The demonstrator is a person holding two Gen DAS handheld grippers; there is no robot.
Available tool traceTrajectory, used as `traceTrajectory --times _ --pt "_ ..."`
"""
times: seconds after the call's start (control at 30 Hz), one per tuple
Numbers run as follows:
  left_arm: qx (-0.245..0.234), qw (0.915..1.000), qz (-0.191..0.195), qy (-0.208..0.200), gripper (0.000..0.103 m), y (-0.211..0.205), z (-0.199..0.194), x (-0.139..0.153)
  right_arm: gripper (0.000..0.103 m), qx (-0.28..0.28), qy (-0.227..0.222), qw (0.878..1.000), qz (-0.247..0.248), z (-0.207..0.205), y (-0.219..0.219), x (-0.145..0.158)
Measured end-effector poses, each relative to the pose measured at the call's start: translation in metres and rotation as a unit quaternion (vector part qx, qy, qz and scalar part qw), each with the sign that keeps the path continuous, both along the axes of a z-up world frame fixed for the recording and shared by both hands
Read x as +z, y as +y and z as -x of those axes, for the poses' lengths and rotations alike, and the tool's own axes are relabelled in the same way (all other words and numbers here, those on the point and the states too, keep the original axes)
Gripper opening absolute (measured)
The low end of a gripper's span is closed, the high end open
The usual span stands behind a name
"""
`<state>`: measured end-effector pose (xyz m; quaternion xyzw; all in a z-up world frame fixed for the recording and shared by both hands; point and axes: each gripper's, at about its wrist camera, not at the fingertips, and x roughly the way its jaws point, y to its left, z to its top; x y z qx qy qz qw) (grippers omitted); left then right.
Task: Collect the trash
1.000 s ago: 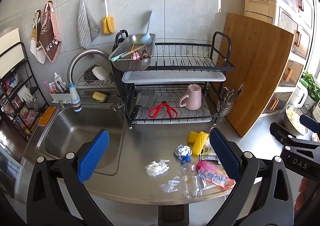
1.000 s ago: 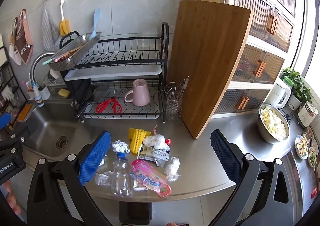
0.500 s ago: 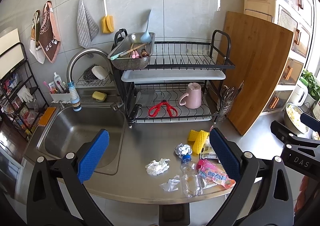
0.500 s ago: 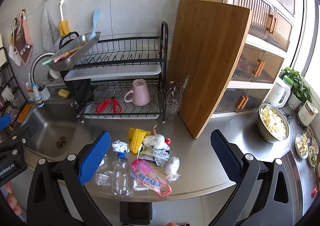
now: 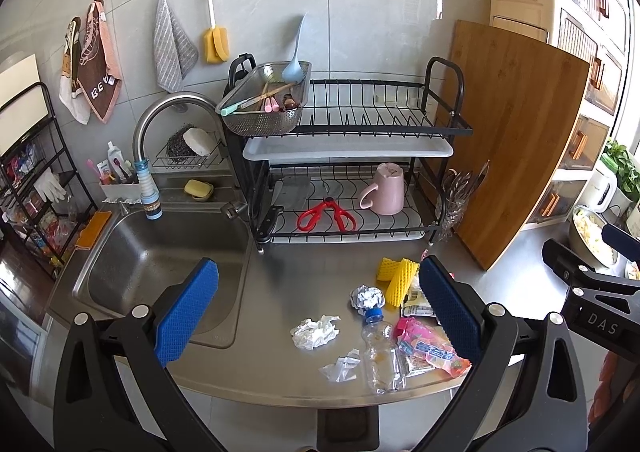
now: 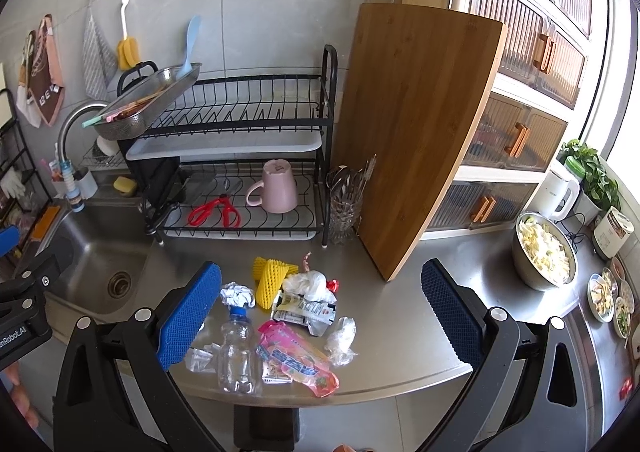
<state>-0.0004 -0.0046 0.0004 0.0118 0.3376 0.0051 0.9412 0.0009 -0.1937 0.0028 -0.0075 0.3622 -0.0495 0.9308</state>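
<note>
Trash lies on the steel counter [image 6: 400, 332] near its front edge: an empty clear bottle [image 6: 236, 352] with a blue cap, a pink snack wrapper [image 6: 298, 362], yellow foam netting [image 6: 270, 276], a foil ball [image 6: 238, 295], white bags [image 6: 310, 284] and crumpled plastic [image 6: 342, 336]. The left wrist view shows the bottle [image 5: 382, 354], a crumpled tissue [image 5: 314, 332], the foil ball [image 5: 366, 296] and the pink wrapper [image 5: 430, 350]. My left gripper [image 5: 318, 310] is open and empty above the counter. My right gripper [image 6: 320, 310] is open and empty above the trash.
A sink [image 5: 160, 264] with a tap is at the left. A black dish rack [image 6: 248, 179] holds a pink mug [image 6: 276, 187] and red scissors [image 6: 216, 209]. A wooden board [image 6: 416, 131] leans at the back. A bowl of food [image 6: 544, 250] and small plates stand at the right.
Both views have shifted only slightly. The trash has not moved and both grippers stay open.
</note>
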Motion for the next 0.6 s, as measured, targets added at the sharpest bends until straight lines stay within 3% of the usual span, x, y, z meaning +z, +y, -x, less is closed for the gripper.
traceTrajectory --times 0.2,0.33,0.6 --pt "0.003 1.0 -0.007 0.0 0.095 0.003 0.0 -0.009 0.1 0.007 -0.015 1.0 -0.011 0.005 -0.006 -0.003" --pt "-0.004 0.9999 0.008 0.008 0.095 0.007 -0.002 -0.02 0.1 0.009 -0.007 0.999 -0.037 0.003 -0.015 -0.013" --pt "-0.03 0.9962 0.013 0.08 0.095 0.004 -0.019 -0.082 0.1 -0.001 0.05 0.998 -0.035 -0.007 -0.027 -0.068"
